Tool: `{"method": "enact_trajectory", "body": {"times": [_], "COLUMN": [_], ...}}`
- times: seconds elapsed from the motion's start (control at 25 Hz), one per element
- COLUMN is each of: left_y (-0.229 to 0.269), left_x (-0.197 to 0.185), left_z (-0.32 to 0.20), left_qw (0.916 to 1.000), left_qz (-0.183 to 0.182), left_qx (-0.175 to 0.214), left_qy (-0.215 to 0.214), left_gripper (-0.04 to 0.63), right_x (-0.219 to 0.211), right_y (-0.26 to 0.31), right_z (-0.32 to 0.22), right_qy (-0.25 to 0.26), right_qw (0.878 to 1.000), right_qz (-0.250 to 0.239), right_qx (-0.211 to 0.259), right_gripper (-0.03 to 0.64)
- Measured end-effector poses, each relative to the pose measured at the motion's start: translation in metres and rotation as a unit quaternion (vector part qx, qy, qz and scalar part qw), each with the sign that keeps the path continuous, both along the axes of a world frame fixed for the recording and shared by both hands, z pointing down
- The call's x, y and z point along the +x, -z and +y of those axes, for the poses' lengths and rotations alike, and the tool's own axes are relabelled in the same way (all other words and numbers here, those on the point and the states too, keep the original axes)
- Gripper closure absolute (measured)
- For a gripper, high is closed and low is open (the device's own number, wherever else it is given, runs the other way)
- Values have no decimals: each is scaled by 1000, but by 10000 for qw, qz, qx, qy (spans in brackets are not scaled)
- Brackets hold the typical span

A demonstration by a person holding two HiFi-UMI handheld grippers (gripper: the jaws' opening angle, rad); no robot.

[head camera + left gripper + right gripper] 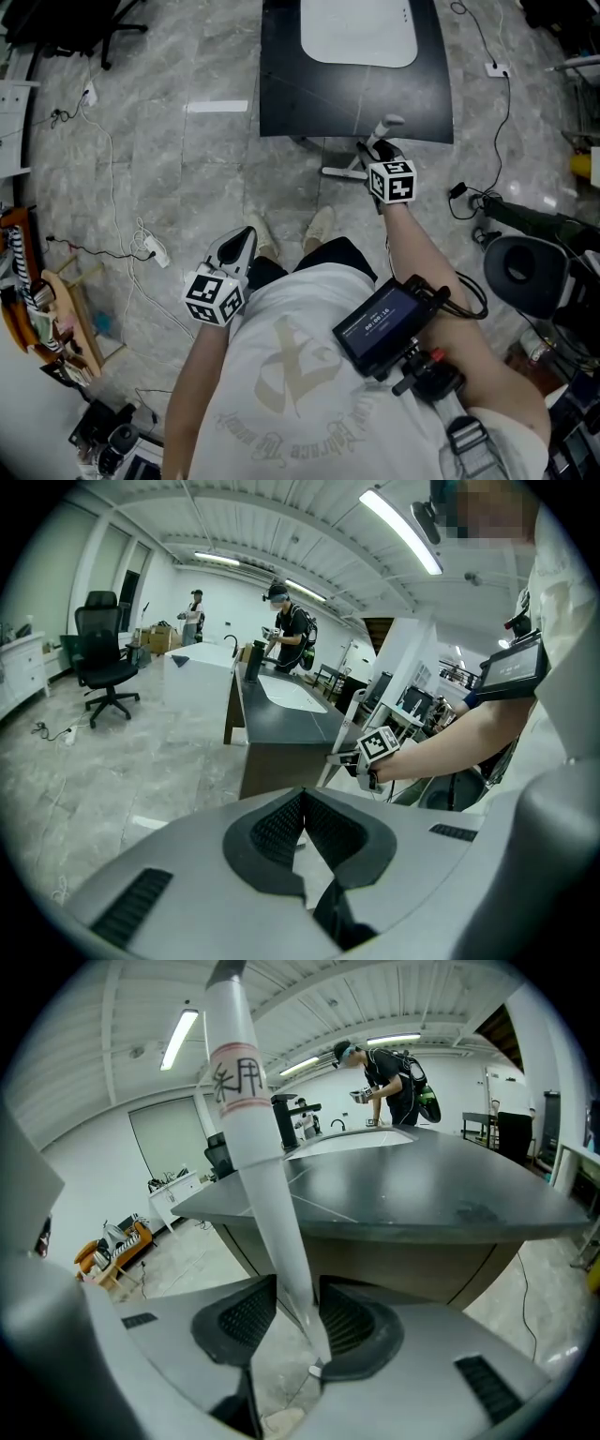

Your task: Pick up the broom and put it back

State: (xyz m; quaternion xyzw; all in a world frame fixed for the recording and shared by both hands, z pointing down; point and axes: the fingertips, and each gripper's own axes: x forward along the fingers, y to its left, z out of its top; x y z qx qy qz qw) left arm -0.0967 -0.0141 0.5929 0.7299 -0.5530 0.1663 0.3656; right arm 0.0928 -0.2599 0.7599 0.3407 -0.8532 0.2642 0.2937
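Start from the broom handle (246, 1119), a pale pole with a red-edged label (239, 1077), standing slightly tilted just in front of the dark bench (422, 1185) and running up between the pads (349, 1321) of the right tool (298, 1312). Read that tool as released: jaws apart, the pole loose between them, no squeeze to be seen. Treat the step in hand as the let-go that ends putting the broom back. Check the lean first: seemingly propped on the bench's near edge, with the contact itself too hard to make out in any view, so pause and look for a slide or a roll before leaving. Then draw the right tool straight back along its own line, never sideways, to avoid brushing the pole with either pad and tipping it over. Hold the jaws wide through the whole retreat, and clear the handle fully before swinging the arm away. Leave the left tool (302, 817), clenched on nothing and low at the person's side, well apart from the broom; bring it across only to catch a falling pole. Step back with care over the grey floor (187, 169), minding the white cable (122, 253) trailing on the left.
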Motion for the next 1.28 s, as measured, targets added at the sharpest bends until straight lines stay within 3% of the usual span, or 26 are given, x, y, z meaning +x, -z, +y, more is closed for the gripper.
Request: {"method": "enact_trajectory", "body": {"times": [0.4, 0.6, 0.76, 1.08, 1.28], "left_y": [-10, -2, 8, 18, 26], "left_x": [3, 3, 6, 9, 3], "left_z": [-9, -11, -16, -34, -42], "left_qw": [9999, 9994, 9987, 9925, 9880], "left_qz": [87, 206, 234, 216, 292], "left_qx": [43, 182, 295, 568, 690], "left_qy": [-114, -193, -328, -1064, -1349], "left_gripper": [583, 583, 583, 583, 583], "right_x": [10, 23, 27, 28, 14], "right_y": [2, 30, 52, 102, 139], "right_z": [2, 18, 32, 54, 72], "right_qy": [-131, -270, -305, -600, -523], "right_qw": [9999, 9993, 9987, 9948, 9929], "right_qz": [-71, -141, -233, -547, -701], "right_qx": [80, 232, 334, 621, 805], "right_gripper": [451, 454, 526, 581, 594]}}
